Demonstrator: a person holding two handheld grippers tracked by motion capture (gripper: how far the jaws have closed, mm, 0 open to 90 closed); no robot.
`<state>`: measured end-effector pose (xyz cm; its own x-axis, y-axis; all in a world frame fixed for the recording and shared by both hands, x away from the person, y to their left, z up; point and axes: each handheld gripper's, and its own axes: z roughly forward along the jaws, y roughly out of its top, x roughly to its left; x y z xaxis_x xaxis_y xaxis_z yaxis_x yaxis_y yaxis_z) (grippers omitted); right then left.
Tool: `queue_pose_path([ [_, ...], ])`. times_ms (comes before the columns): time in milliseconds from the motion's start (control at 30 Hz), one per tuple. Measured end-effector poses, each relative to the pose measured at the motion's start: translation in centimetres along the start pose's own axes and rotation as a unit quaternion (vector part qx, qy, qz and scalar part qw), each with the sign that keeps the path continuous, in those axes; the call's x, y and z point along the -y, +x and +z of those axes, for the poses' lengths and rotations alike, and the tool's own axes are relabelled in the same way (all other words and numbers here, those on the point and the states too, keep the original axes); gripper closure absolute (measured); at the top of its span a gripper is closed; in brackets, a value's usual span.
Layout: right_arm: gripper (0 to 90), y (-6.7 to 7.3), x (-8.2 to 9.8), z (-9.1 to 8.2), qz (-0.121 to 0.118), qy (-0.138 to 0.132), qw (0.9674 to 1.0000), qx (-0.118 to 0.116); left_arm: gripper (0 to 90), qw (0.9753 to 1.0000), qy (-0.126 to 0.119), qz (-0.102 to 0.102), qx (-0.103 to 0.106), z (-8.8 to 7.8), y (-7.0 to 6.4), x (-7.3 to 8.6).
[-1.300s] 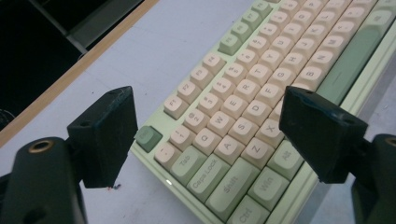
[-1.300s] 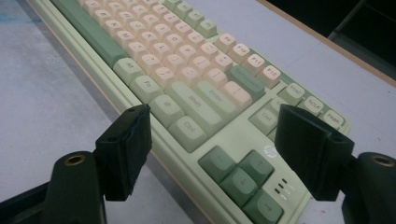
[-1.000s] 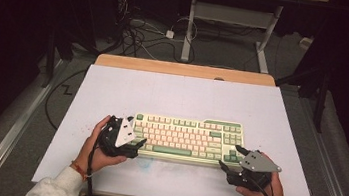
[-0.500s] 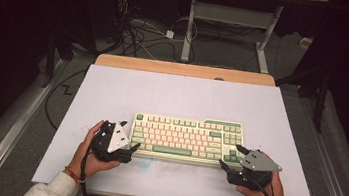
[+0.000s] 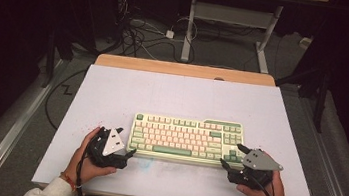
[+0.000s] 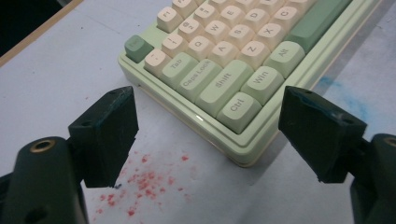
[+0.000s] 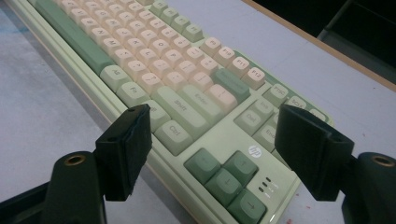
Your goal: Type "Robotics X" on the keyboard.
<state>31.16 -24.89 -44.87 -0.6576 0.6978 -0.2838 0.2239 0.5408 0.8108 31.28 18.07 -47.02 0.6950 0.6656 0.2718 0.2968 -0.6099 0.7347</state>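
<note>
Kbd [image 5: 186, 139] sits lower centre of the high view on the table [image 5: 113, 90]; you've got L gripper [image 5: 125, 155] and R gripper [image 5: 229, 161] w/ jaws wide, empty, flanking its near corners, prob to grab both ends.

The keyboard [image 5: 186, 139] is the one obstacle on the surface [image 5: 182, 96], lying across the near middle. Bare surface runs wide behind it and out to both sides. Along the near edge only a narrow strip stays free, with a hand at each front corner
</note>
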Motion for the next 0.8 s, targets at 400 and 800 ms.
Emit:
queue_pose_path([
  [400,36.6,-0.4,-0.9,0.7,0.004,0.005,1.0,-0.003,20.3,0.9998,0.01,-0.001,0.015,0.3,-0.6,0.2],
  [800,34.9,-1.0,-1.4,1.2,0.014,0.005,0.9999,0.004,43.8,0.998,-0.015,-0.019,0.058,0.2,-0.7,-0.8],
])
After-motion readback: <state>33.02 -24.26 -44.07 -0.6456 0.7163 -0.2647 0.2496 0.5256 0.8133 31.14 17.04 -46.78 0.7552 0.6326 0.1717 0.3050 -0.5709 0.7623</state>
